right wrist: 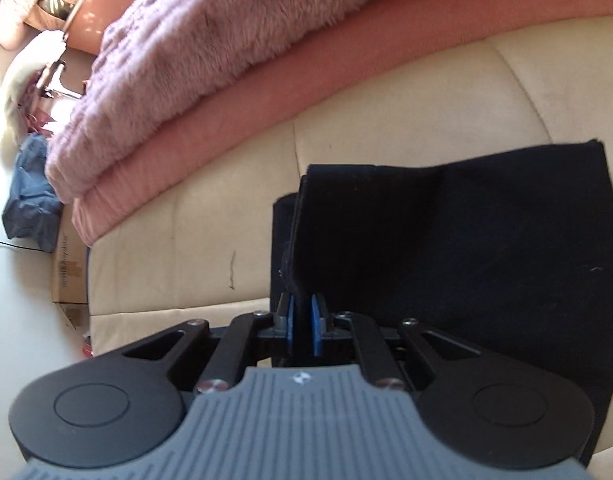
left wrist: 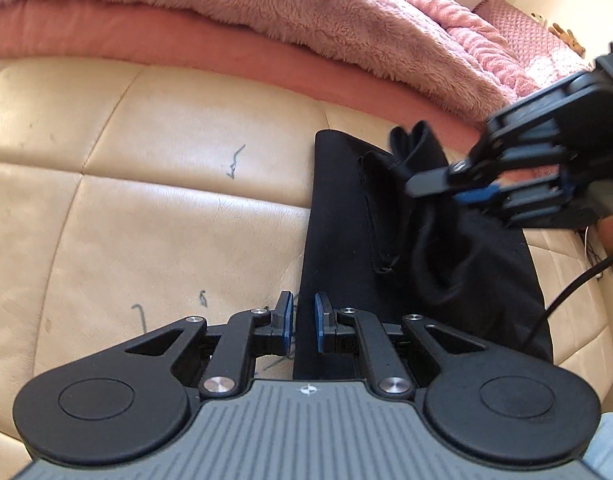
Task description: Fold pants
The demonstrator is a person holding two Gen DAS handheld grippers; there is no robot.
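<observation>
Pants [left wrist: 346,216], black, lie as a long folded strip on the cream leather cushion [left wrist: 146,208], with a raised bundle of cloth toward their right side.

Left gripper [left wrist: 303,322]: the jaws stand a narrow gap apart. The left edge of the pants runs between the blue pads [left wrist: 318,322], with black cloth filling the gap. The pads are not visibly pressed together, so a firm hold cannot be confirmed.

Right gripper [right wrist: 301,326]: the jaws are nearly together, and a lifted fold of the pants [right wrist: 446,248] is pinched between the two blue pads [right wrist: 315,326]. The cloth rises from the pads in a ridge and spreads away flat toward the right.

View differences:
- The left wrist view shows the right gripper [left wrist: 458,192] from outside, blurred, at the upper right over the bunched cloth. It also shows pen marks [left wrist: 234,164] on the cushion and a black cable [left wrist: 578,280] at the right edge.
- The right wrist view shows the floor at far left, with a blue garment [right wrist: 30,196] and a cardboard box [right wrist: 68,272] beside the cushion. What the box contains cannot be told.

Both views show a pink fleece blanket [left wrist: 234,4] over a salmon pad along the far edge of the cushion.
</observation>
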